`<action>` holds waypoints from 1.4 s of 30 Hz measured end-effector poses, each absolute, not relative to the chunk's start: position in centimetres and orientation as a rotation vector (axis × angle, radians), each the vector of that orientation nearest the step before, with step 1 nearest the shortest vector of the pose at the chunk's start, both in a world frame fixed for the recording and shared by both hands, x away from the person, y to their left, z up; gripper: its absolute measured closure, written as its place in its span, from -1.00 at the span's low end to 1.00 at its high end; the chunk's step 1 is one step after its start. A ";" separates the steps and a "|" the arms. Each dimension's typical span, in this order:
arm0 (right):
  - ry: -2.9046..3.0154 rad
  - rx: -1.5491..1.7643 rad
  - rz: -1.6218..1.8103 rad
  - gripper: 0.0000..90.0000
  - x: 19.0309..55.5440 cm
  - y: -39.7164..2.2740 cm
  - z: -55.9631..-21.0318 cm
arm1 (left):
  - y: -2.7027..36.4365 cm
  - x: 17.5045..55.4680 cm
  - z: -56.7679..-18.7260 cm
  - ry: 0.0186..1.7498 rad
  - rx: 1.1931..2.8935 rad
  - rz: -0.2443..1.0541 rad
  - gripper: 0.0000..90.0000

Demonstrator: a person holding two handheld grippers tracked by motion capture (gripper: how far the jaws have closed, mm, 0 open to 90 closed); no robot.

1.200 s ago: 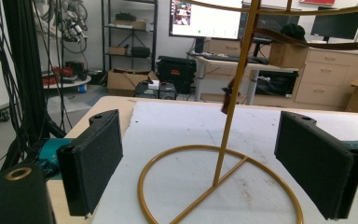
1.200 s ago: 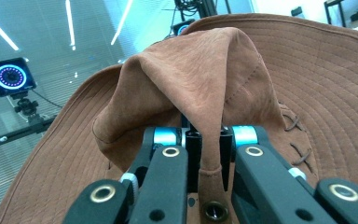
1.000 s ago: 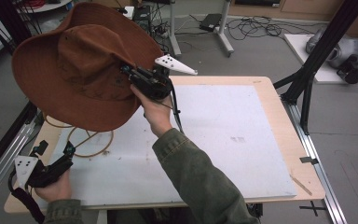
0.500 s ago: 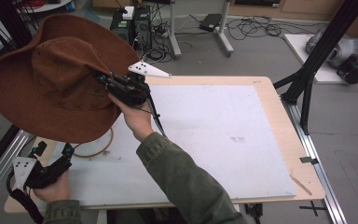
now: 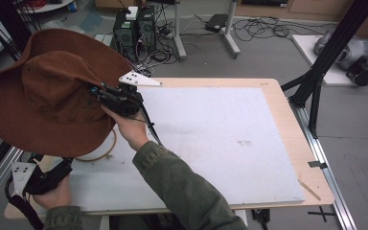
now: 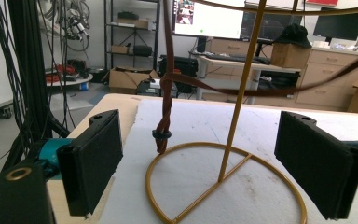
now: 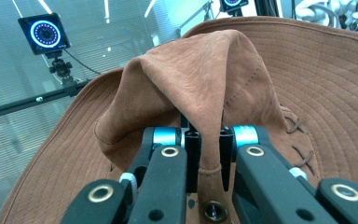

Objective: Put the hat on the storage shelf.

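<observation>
While the right gripper [image 5: 100, 91] pinches the crown of the brown hat [image 5: 43, 96] between clamped jaws, it carries it over the gold stand [image 6: 228, 182] at the table's [image 5: 268, 96] left edge. Left gripper [image 6: 198, 163] waits low, jaws wide apart around the stand's base. Next: lower the crown squarely onto the stand, minding the dangling chin cord [image 6: 165, 93].

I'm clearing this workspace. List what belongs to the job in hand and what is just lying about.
In the job:
- brown hat, crown pinched in the right gripper
- gold wire stand on the table, between the open jaws of the left gripper
- hat cord hanging by the stand

Lying about:
- computer boxes on the floor
- cables
- cardboard boxes
</observation>
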State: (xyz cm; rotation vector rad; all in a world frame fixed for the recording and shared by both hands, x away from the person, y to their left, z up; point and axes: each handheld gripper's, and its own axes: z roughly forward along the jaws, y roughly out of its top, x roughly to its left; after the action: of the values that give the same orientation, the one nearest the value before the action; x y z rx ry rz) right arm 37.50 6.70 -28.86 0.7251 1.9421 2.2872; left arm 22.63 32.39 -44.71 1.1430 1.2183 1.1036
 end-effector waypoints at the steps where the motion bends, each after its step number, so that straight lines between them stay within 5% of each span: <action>1: 1.942 0.725 2.287 0.95 37.5 6.7 -28.9 | 32.4 22.6 -44.7 1.218 1.143 1.103 -0.66; 19: 1.996 0.699 2.226 0.82 37.6 7.5 -30.0 | 32.4 22.6 -44.9 1.229 1.141 1.092 -0.66; 28: 2.022 0.687 2.204 0.58 37.9 7.6 -30.1 | 32.5 22.6 -44.9 1.233 1.136 1.089 -0.66; 34: 2.012 0.626 2.199 0.37 37.8 7.6 -29.9 | 32.5 22.6 -44.9 1.231 1.141 1.093 -0.66; 42: 1.996 0.621 2.140 -0.33 37.7 7.2 -29.6 | 32.4 22.6 -44.9 1.230 1.142 1.092 -0.66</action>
State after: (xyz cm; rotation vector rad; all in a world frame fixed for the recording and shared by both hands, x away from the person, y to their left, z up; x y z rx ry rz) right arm 37.74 7.16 -29.64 0.6207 1.9961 2.1397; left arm 22.57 32.44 -44.86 1.1415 1.2302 1.0921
